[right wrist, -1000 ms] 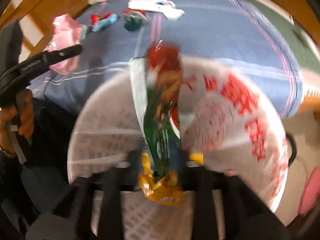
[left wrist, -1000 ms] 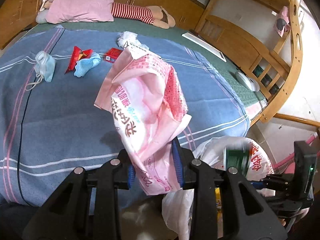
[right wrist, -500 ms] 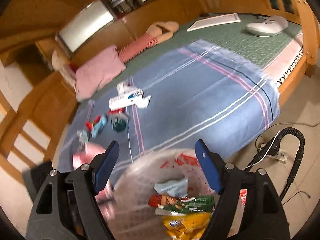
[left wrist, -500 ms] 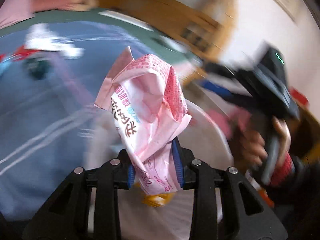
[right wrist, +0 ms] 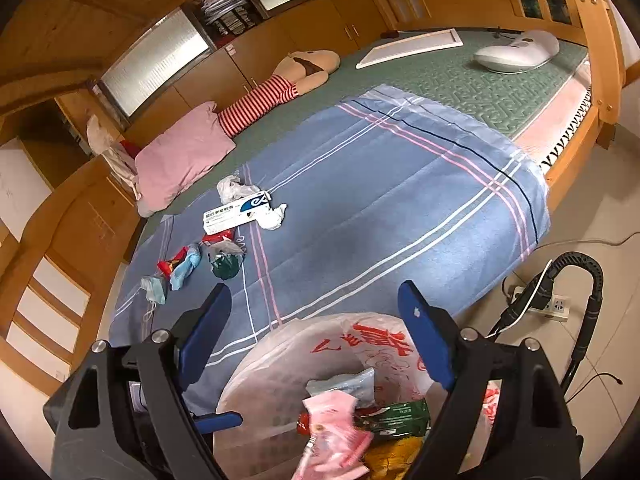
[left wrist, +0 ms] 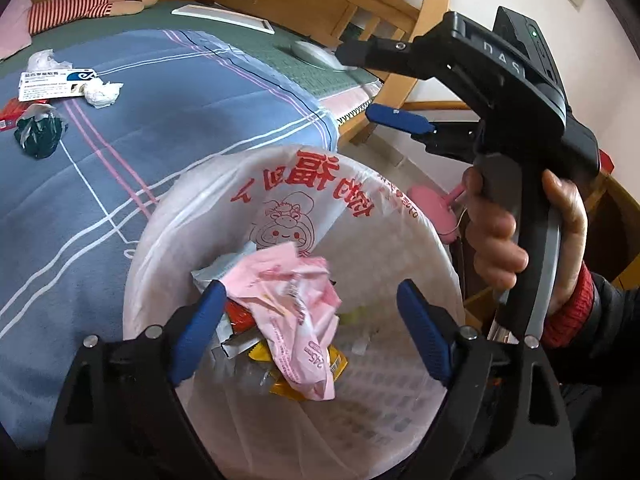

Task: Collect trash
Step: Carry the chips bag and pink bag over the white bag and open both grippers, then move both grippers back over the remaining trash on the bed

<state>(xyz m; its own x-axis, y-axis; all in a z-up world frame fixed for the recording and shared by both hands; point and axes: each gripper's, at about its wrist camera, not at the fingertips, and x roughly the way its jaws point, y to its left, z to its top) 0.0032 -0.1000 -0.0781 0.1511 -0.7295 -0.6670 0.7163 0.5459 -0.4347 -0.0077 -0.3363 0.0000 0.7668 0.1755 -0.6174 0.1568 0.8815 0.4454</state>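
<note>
On the blue striped blanket [right wrist: 400, 208], the uncollected litter is seen gathered toward its far left edge: a pale face mask [right wrist: 154, 290], a light-blue crumpled piece [right wrist: 186, 268], a red wrapper [right wrist: 170, 266], a dark green wad [right wrist: 226, 266], a white carton [right wrist: 236, 212] and a crumpled tissue [right wrist: 274, 218], all lying close together. The right half of the blanket is shown free of litter.

Just off the blanket's near edge, the bag-lined trash bin [left wrist: 200, 208] is held under both tools. The left gripper [left wrist: 308, 328] is shown spread wide above the bin's mouth, and the pink wrapper [left wrist: 296, 312] is seen apart from its blue fingers, on or just above the wrappers already in the bin; its blur suggests it may be falling. The right gripper [right wrist: 316, 340] is likewise spread and empty, pointed over the bin toward the bed.

The drop-off step is judged finished or nearly so. A reach back across to the left-edge cluster is called for next, with one small piece to be pinched by each tool.
</note>
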